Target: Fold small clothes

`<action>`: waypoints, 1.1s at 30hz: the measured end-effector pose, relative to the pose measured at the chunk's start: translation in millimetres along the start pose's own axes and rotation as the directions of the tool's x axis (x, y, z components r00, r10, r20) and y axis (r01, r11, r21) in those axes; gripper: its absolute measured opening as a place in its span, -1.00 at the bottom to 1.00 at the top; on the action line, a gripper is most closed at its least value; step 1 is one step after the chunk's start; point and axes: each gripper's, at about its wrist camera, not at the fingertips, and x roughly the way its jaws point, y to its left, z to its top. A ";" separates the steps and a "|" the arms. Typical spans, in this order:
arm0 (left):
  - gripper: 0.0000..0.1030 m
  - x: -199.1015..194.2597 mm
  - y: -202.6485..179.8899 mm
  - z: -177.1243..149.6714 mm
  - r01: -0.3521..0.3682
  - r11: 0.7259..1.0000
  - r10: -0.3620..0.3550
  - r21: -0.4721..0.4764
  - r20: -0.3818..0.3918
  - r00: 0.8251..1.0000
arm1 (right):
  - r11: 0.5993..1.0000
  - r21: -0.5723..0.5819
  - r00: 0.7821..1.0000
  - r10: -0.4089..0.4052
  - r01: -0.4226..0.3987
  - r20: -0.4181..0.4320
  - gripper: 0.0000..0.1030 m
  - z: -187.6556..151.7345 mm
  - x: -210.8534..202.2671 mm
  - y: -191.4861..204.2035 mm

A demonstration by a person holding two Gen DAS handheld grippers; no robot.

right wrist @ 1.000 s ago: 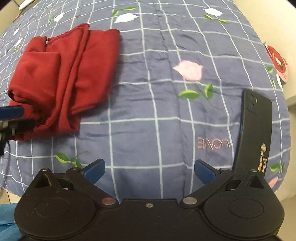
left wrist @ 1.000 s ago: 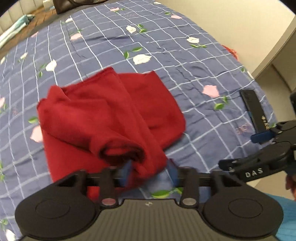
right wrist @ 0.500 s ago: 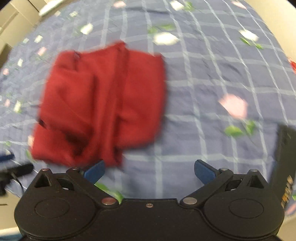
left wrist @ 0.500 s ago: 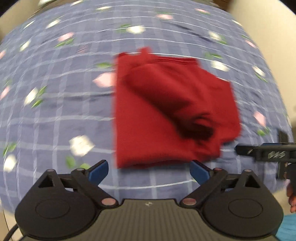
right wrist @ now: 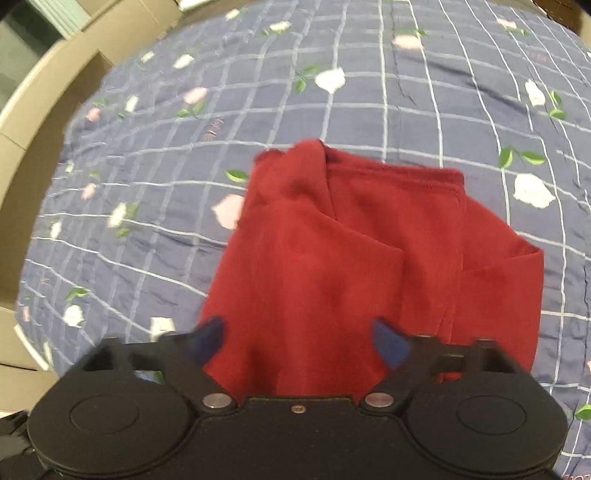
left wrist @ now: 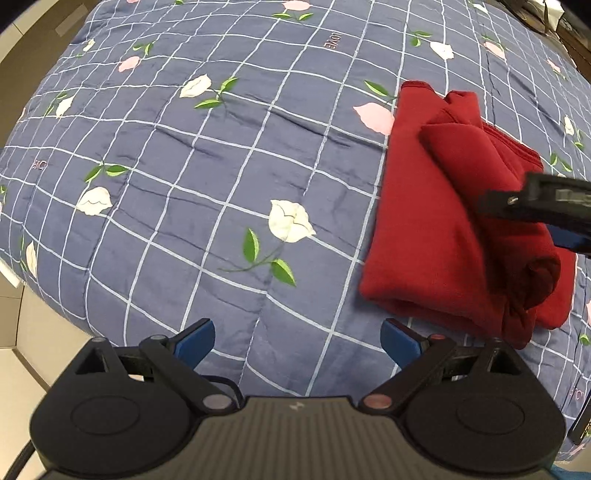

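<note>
A folded dark red garment [left wrist: 450,229] lies on the blue checked floral bedspread [left wrist: 221,177], at the right in the left wrist view. My left gripper [left wrist: 297,341] is open over bare bedspread, left of the garment and holding nothing. In the right wrist view the same red garment [right wrist: 369,266] fills the middle. My right gripper [right wrist: 299,345] hangs open just above its near edge, blue fingertips [right wrist: 388,345] spread with cloth below and nothing gripped. The right gripper [left wrist: 539,206] also reaches in over the garment from the right in the left wrist view.
The bedspread's edge drops to a pale floor [left wrist: 33,332] at the lower left. A beige wall or headboard [right wrist: 40,110] runs along the left of the right wrist view. Dark clutter [left wrist: 535,14] sits past the bed's far right corner.
My left gripper let go of the garment's edge, opened and swung left off the cloth. My right gripper moved from the bare bedspread near the phone to over the garment.
</note>
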 end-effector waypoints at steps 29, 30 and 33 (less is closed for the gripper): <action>0.92 6.7 -38.0 14.6 0.015 0.989 -0.011 0.148 -0.027 1.000 | 0.863 0.504 0.996 -0.011 -0.034 0.087 0.35 -70.6 -53.7 -149.5; 0.92 7.5 -36.7 14.7 0.015 0.990 -0.012 0.140 -0.029 1.000 | 0.861 0.507 0.997 0.004 -0.041 0.075 0.37 -66.2 -47.6 -147.6; 0.92 9.5 -32.3 19.4 0.026 0.995 -0.024 0.091 -0.026 0.999 | 0.829 0.557 0.999 0.048 -0.054 0.026 0.40 -56.5 -25.4 -143.4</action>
